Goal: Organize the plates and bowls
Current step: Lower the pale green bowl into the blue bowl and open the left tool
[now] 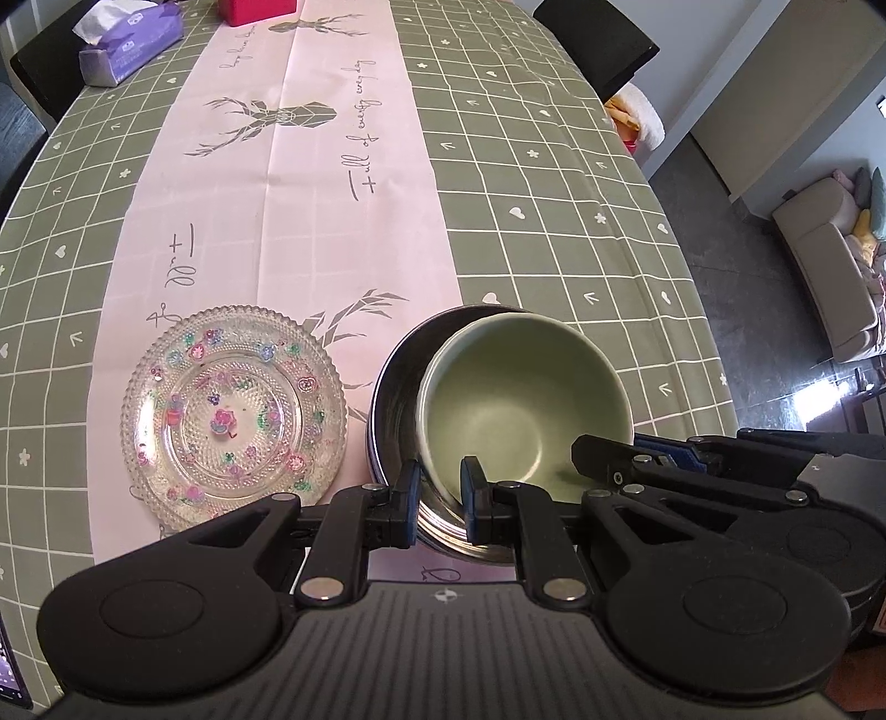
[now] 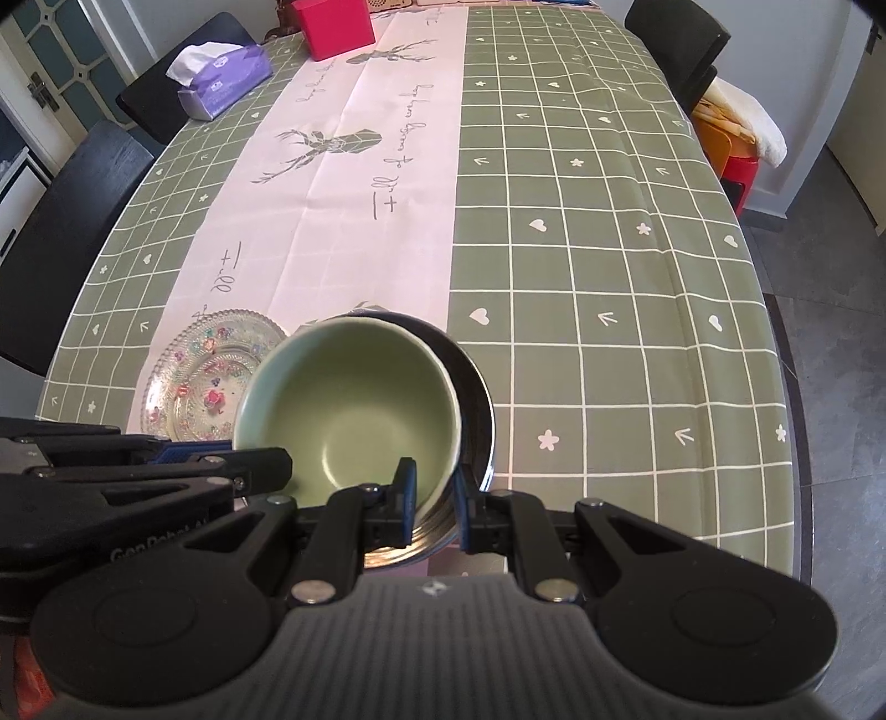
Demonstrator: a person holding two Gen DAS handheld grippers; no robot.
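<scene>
A green bowl (image 1: 526, 399) sits tilted inside a steel bowl (image 1: 396, 376) on the near part of the table. My left gripper (image 1: 438, 493) has one finger inside and one outside the green bowl's near left rim and is shut on it. My right gripper (image 2: 429, 493) grips the same green bowl (image 2: 354, 404) at its near right rim, over the steel bowl (image 2: 476, 404). A patterned glass plate (image 1: 235, 412) lies to the left of the bowls; it also shows in the right wrist view (image 2: 205, 382).
A purple tissue pack (image 2: 224, 80) and a red box (image 2: 332, 27) stand at the far end of the table. Dark chairs (image 2: 72, 221) line the left side. The table's right edge (image 2: 775, 387) drops to the floor.
</scene>
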